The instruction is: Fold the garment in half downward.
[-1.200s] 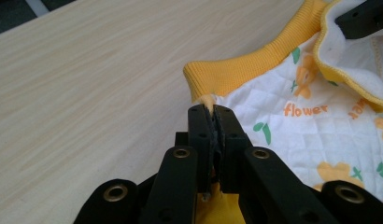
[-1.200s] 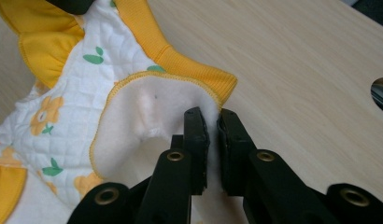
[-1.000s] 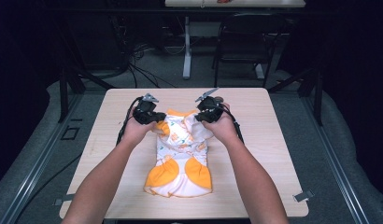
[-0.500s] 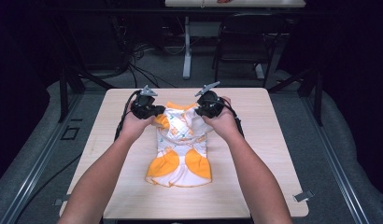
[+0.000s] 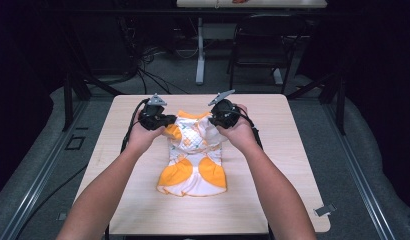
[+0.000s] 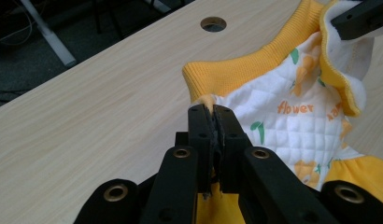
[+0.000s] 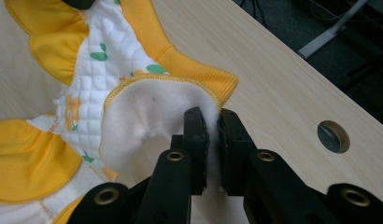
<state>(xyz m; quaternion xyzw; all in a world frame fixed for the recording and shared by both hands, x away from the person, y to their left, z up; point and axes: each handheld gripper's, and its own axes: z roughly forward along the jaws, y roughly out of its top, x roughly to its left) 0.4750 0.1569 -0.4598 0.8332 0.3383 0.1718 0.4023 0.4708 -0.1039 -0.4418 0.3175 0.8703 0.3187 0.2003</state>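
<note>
Garment: a small white quilted baby garment (image 5: 193, 155) with orange trim and green and orange prints lies about mid-desk, its far end lifted between the two grippers, its near orange end flat on the wood.
Desk: light wood desk (image 5: 273, 200); bare wood runs on all sides of the garment, widest along the near edge and to the right.
Desk edges: the grippers sit nearer the far edge than the near one; each has open wood between it and its side edge.
Cable hole: a round hole (image 6: 213, 23) in the desk top lies beyond the garment's orange ribbed band in the left gripper view.
Left gripper: left gripper (image 6: 213, 114), jaws pressed together on the garment's far left corner, beside the ribbed band.
Right gripper: right gripper (image 7: 209, 122), jaws clamped on the white fleecy inner edge at the far right corner.
Surroundings: dark floor with cables, and a chair (image 5: 263, 45) beyond the far edge.
Change: since a second ago the garment has been drawn toward the far edge, and the hands have moved with it.
</note>
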